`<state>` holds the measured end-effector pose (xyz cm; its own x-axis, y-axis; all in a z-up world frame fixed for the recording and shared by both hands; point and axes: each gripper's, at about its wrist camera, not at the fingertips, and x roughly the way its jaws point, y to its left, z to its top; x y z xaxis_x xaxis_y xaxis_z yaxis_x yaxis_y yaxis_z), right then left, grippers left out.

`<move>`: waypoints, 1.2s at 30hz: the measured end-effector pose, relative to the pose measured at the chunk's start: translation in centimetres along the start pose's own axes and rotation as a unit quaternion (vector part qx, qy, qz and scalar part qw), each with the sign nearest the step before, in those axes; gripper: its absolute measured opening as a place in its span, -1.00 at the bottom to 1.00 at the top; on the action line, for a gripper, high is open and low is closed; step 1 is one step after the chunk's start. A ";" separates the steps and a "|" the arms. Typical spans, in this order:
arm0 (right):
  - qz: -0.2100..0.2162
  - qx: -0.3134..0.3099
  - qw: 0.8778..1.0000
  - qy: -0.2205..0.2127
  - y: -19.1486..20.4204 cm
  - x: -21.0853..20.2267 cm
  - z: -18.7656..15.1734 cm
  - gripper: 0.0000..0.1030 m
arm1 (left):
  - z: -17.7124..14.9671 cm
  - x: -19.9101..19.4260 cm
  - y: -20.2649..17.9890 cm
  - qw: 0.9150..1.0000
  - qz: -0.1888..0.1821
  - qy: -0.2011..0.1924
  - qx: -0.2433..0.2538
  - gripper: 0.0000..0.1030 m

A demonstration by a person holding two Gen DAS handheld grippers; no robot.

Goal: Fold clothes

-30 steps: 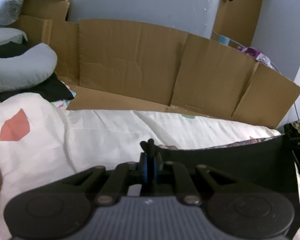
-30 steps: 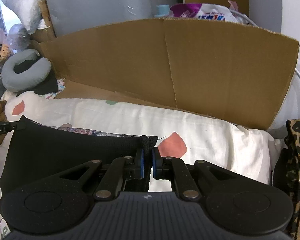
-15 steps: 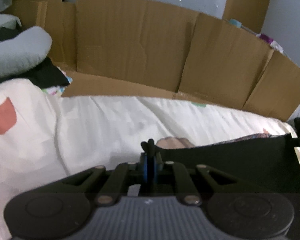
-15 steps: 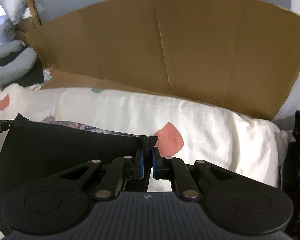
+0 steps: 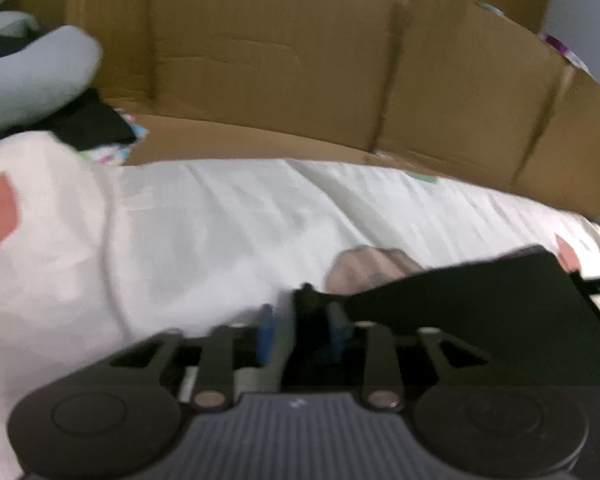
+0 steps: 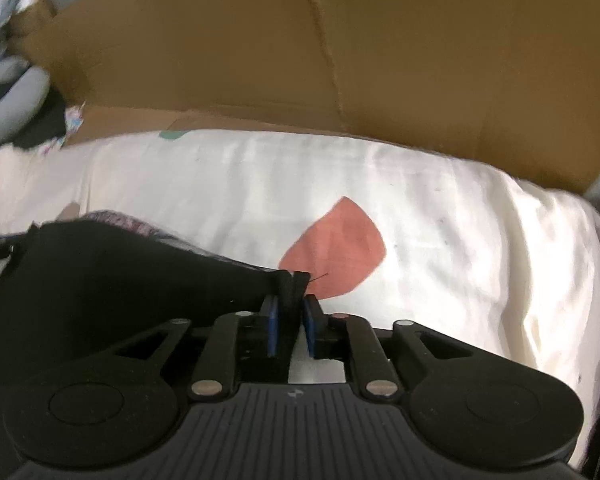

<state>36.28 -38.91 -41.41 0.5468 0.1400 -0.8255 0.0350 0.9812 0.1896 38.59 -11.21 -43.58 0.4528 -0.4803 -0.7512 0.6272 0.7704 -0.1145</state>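
1. No box, basket or bin with contents is seen. A wall of flattened brown cardboard (image 6: 380, 48) is stood along the far edge of the bed, creased into panels by vertical folds; it is also seen in the left wrist view (image 5: 284, 64).
2. The bed is covered by a white sheet (image 6: 440, 216), softly wrinkled and printed with rounded coral patches and a small green patch near the cardboard. A grey cushion (image 5: 28, 72), padded and curved, is seen at the far left, with dark fabric just beneath it.
3. The task's thing, a black garment (image 6: 112, 276), is held up over the sheet between the two grippers. It is matte and smooth, with a straight upper edge stretched from one gripper to the other; a strip of patterned fabric is glimpsed along that edge in the right wrist view.
4. The right gripper (image 6: 290, 308) is seen with its blue pads parted slightly, and a bunched corner of the garment is lodged between them; whether it is firmly pinched cannot be told.
5. The left gripper (image 5: 300, 320) is shown spread, its blue pads well apart. A corner of the garment (image 5: 480, 312) lies against the right-hand pad, though the view is blurred.
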 end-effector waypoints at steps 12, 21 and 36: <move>0.033 -0.012 0.998 -0.048 1.2 -5.4 0.4 -0.41 | 0.4 -5.3 -2.3 0.999 -0.006 -0.051 0.012 -0.09; 0.078 -0.091 0.991 -0.056 7.5 -5.4 0.5 -0.47 | 0.2 -4.5 -6.0 0.997 -0.063 -0.044 0.012 -0.49; 0.058 -0.170 0.983 -0.047 12.2 -1.1 -0.5 -0.59 | -0.7 -0.8 -8.0 0.995 -0.092 -0.023 0.010 -0.46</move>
<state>35.68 -27.07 -38.47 0.6057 0.2566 -0.7532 -0.3055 0.9490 0.0777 32.77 -16.66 -42.50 0.3570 -0.6312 -0.6886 0.7150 0.6590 -0.2334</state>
